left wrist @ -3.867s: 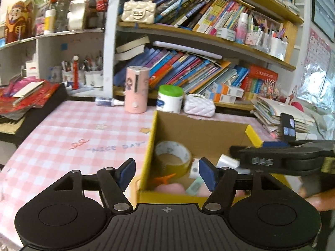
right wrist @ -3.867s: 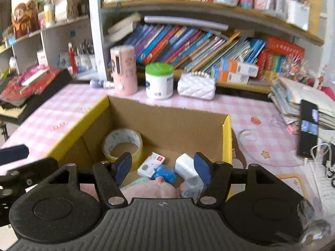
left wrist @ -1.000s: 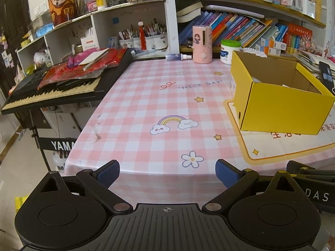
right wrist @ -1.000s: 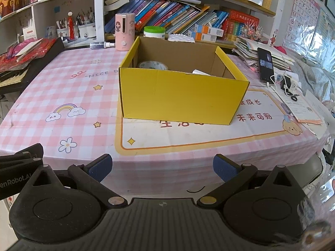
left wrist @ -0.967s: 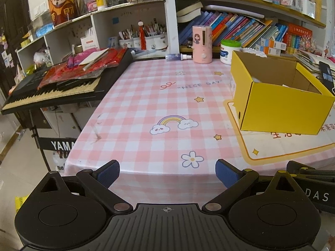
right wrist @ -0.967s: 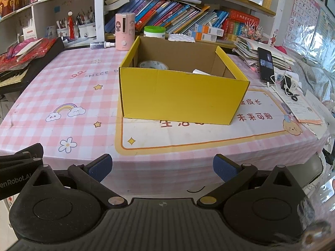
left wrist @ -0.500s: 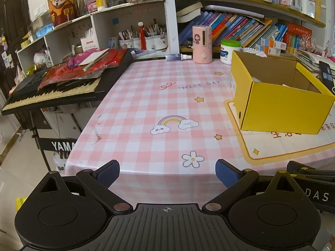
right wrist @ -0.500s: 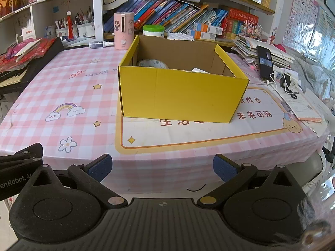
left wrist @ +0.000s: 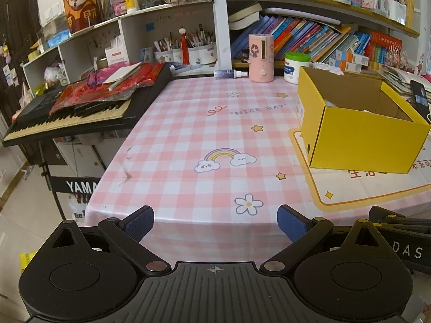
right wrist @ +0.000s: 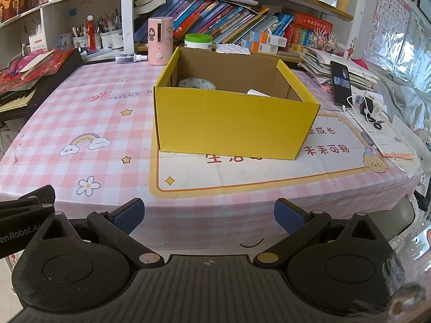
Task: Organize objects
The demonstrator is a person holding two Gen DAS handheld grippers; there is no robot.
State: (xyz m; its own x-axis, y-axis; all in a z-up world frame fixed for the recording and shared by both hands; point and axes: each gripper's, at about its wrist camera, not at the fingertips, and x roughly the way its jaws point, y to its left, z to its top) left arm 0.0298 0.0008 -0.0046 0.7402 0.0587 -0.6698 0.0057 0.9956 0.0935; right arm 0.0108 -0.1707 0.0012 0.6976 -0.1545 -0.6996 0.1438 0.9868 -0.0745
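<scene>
A yellow cardboard box (right wrist: 231,123) stands open on the pink checked tablecloth (right wrist: 80,118); it also shows at the right of the left wrist view (left wrist: 363,140). A roll of tape (right wrist: 196,83) and a white item (right wrist: 256,92) show over its rim; the rest of its contents is hidden. My left gripper (left wrist: 215,223) is open and empty, held off the table's front edge. My right gripper (right wrist: 208,216) is open and empty, in front of the box and apart from it.
A pink dispenser (right wrist: 160,41), a green-lidded tub (right wrist: 198,41) and a small spray bottle (right wrist: 130,58) stand at the table's back by the bookshelves. A keyboard (left wrist: 80,107) lies left. A phone (right wrist: 340,82) and papers (right wrist: 388,137) lie right.
Since 3.9 s ago both grippers have pulled back from over the box to beyond the table's front edge and opened wider. Over the last second almost nothing has moved.
</scene>
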